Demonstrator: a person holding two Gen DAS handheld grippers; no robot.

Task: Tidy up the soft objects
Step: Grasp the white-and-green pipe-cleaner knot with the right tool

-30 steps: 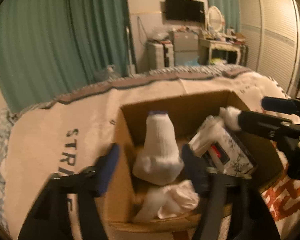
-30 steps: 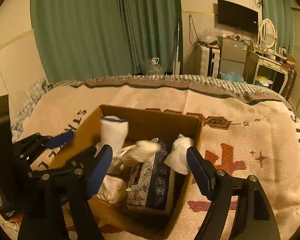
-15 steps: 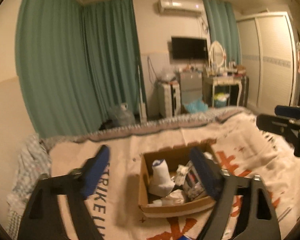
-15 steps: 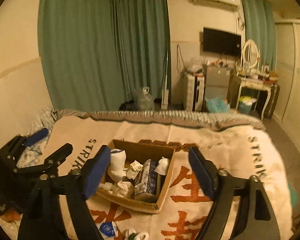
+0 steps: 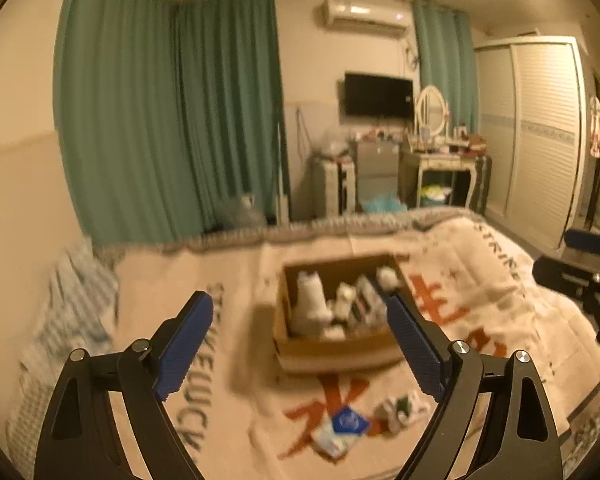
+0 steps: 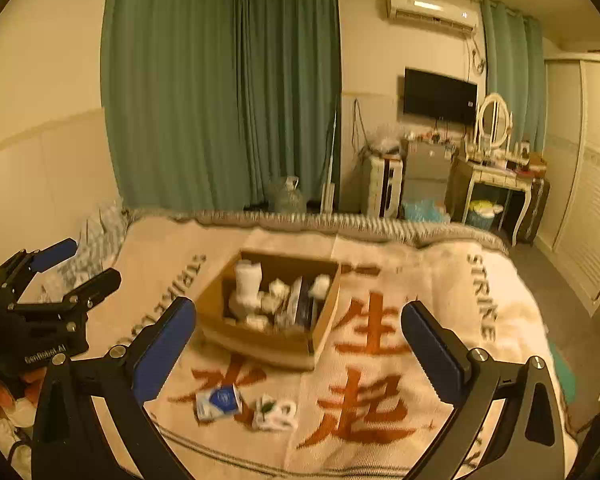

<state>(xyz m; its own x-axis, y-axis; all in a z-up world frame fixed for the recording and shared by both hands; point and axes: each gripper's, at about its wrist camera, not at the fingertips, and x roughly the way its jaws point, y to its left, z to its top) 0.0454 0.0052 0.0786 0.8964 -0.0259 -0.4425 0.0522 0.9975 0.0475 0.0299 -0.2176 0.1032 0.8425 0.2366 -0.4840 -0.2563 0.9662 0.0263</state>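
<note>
A cardboard box stands on the bed and holds a white sock, crumpled white items and a dark tissue pack. In front of it lie a blue and white packet and a white rolled item with green. My left gripper is open and empty, high above and behind the box. My right gripper is open and empty too. The left gripper also shows in the right wrist view.
The bed is covered by a cream blanket with orange characters. A checked cloth lies at the bed's left. Beyond the bed stand green curtains, a vanity desk, a TV and a wardrobe.
Both grippers have pulled up and back from the box, which now looks small and far. The sock stays in the box. The two loose items in front came into view.
</note>
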